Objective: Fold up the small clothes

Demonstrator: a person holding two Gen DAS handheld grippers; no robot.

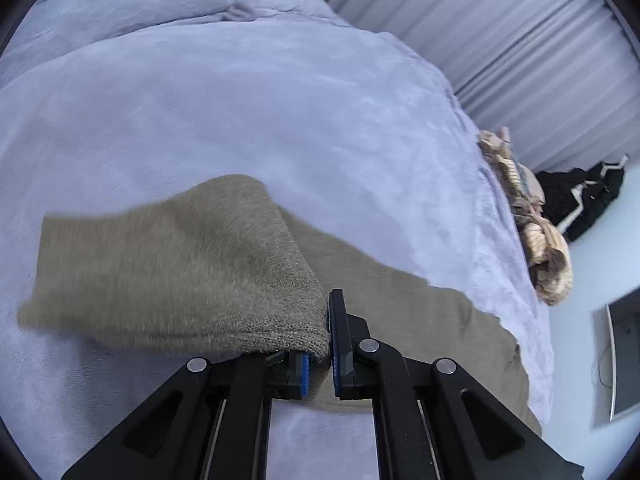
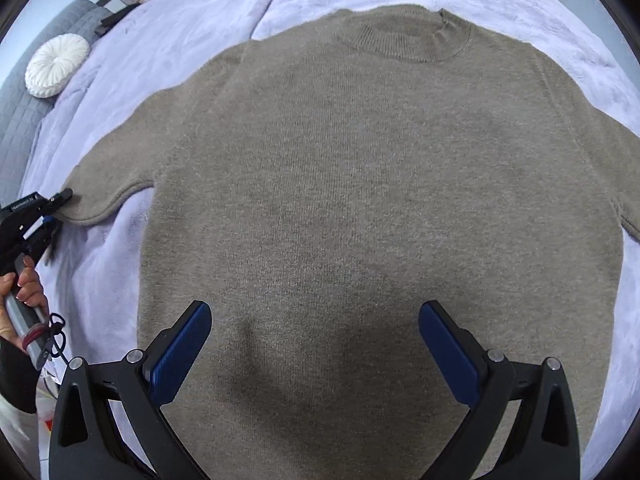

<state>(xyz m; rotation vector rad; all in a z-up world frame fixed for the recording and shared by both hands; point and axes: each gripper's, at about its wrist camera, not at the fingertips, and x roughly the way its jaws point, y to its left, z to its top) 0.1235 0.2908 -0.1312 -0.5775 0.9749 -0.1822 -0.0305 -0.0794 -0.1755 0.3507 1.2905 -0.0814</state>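
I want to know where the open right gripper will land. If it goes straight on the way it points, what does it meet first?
Most likely the sweater: its front fills the gap between the right gripper fingers, though the depth is unclear.

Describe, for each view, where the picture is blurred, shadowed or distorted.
Left wrist: the sleeve held by the left gripper is smeared by motion blur; the fisheye bends the blanket. Right wrist: sharp, with a soft dark shadow on the sweater between the open right gripper fingers.
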